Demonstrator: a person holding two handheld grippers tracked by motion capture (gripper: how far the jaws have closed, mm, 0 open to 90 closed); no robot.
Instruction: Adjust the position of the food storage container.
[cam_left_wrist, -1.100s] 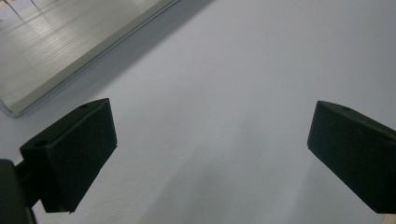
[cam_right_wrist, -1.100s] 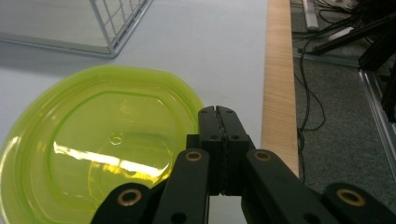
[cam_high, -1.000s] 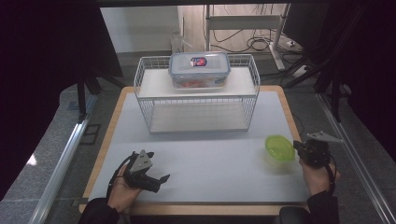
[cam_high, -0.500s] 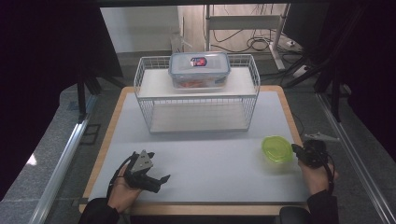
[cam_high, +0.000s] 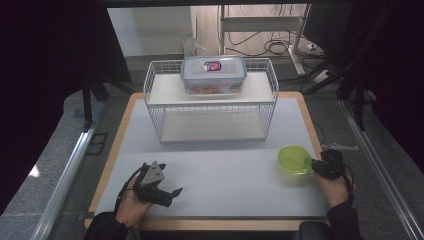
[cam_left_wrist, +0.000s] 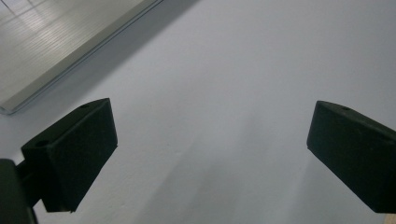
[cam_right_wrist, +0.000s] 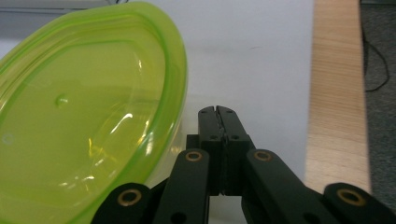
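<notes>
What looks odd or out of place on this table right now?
Nothing is spilled or broken. The one oddity: the right gripper sits with jaws pressed together beside the green bowl, not on its rim.

The high view looks down over the table (cam_high: 215, 170); both gripper views skim close above its white top.

The green bowl (cam_right_wrist: 88, 121) runs off the right gripper view's left edge; the lidded box's (cam_high: 213, 75) contents are too blurred to tell.
</notes>
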